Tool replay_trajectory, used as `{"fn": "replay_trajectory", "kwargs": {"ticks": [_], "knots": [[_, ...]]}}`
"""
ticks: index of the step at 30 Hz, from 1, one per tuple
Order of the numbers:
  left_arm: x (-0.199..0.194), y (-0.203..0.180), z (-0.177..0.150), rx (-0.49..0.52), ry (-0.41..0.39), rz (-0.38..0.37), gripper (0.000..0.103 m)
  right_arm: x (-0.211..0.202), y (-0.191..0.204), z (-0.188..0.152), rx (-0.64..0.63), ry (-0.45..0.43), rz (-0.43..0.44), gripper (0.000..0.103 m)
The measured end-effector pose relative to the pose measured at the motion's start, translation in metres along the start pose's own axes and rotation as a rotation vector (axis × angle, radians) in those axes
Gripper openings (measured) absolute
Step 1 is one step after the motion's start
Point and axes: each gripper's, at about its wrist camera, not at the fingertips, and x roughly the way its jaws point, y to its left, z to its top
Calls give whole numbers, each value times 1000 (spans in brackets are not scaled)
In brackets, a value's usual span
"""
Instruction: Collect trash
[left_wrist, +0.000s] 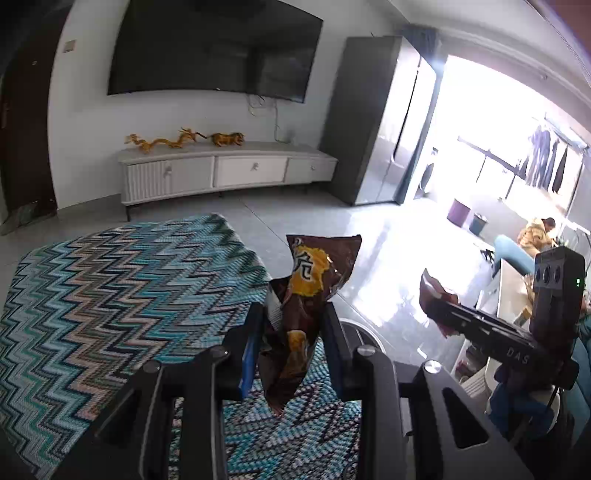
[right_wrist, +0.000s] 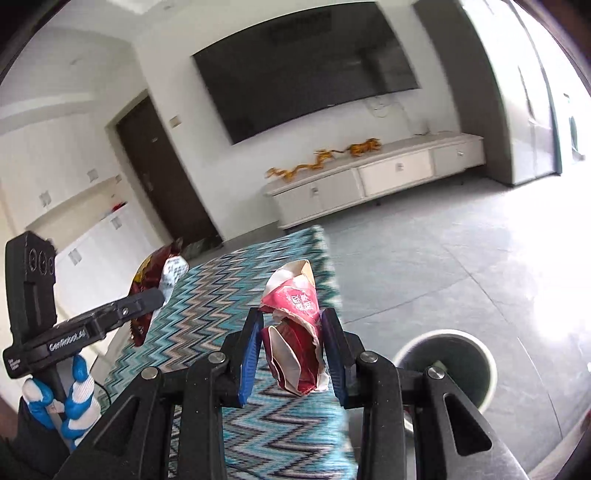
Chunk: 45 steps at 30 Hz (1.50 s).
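My left gripper (left_wrist: 293, 314) is shut on a brown and yellow snack bag (left_wrist: 308, 295), which stands up between the blue pads above the zigzag rug (left_wrist: 110, 295). In the left wrist view the right gripper (left_wrist: 439, 310) shows at the right with red wrapping in it. My right gripper (right_wrist: 291, 321) is shut on a crumpled red and white paper wrapper (right_wrist: 295, 332). The left gripper (right_wrist: 155, 297) appears at the left of the right wrist view, held by a gloved hand (right_wrist: 74, 398), with the snack bag (right_wrist: 155, 273) in it. A round white bin (right_wrist: 458, 365) stands on the floor at lower right.
A white TV cabinet (left_wrist: 229, 170) with golden dragon figures stands under a wall-mounted TV (left_wrist: 214, 48). A dark cabinet (left_wrist: 369, 122) stands beside a bright balcony door. Grey tiled floor (right_wrist: 443, 266) lies to the right of the rug. The bin's rim (left_wrist: 354, 328) peeks out behind the left fingers.
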Motion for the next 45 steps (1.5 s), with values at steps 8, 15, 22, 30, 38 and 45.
{"fn": "replay_trajectory", "kwargs": {"ticks": [8,15,22,30,38,45], "knots": [[89,-40,11,121,136,-59,30,13,-78,-5,76,50,-126,31],[183,-74,6,189,278,-117,32,42,-137,-9,139,116,-180,31],[246,-96,-2,196,386,-189,33,63,-183,-17,217,162,-217,34],[275,-93,-8,129,454,-226,40,73,-215,-16,269,178,-253,47],[253,-87,-3,107,423,-227,46,60,-202,-11,275,148,-234,48],[205,-82,-4,82,370,-245,46,42,-164,6,244,94,-175,49]]}}
